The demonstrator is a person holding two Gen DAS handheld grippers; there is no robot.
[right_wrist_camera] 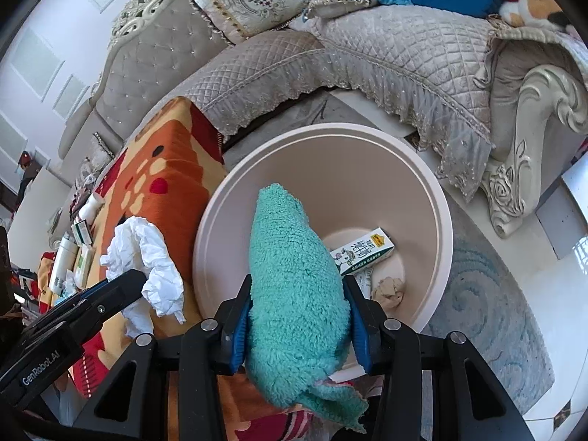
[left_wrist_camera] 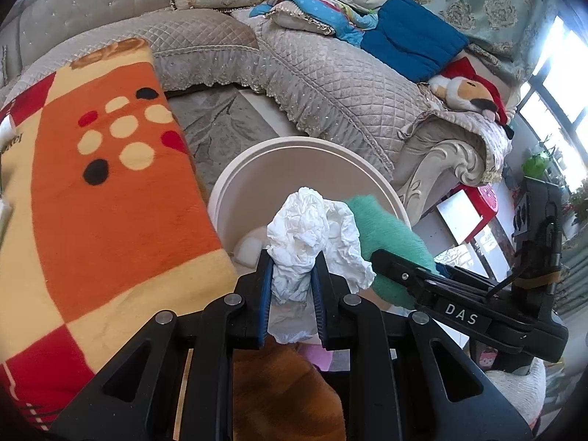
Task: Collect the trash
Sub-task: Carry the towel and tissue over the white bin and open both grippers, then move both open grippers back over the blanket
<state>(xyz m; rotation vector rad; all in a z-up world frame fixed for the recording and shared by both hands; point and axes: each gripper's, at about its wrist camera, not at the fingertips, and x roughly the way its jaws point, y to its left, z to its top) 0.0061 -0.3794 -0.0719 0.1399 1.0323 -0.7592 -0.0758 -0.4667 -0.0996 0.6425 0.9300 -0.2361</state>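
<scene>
Left tool [left_wrist_camera: 292, 275]: jaws nearly closed, blue pads pinching a crumpled white tissue [left_wrist_camera: 312, 235]; wad held over the near rim of the bin.

Right tool [right_wrist_camera: 299, 316]: jaws partly apart, clamped on a rolled teal fluffy cloth [right_wrist_camera: 294, 286]; cloth points toward 12 o'clock over the bin's mouth.

Bin [right_wrist_camera: 437, 198]: round, pale pink, on the floor; in the right wrist view it fills the centre. Contents: a small drink carton [right_wrist_camera: 367, 251] at 3 o'clock of the cloth, a crumpled beige paper ball [right_wrist_camera: 389, 288] just beside it at 5 o'clock.

Orange patterned blanket [left_wrist_camera: 110, 191]: at 9 o'clock of the bin, touching its side.

Quilted grey sofa [left_wrist_camera: 323, 73]: at 12 o'clock, behind the bin.

Swirl-patterned rug [right_wrist_camera: 488, 316]: under the bin, at 4 o'clock.
</scene>
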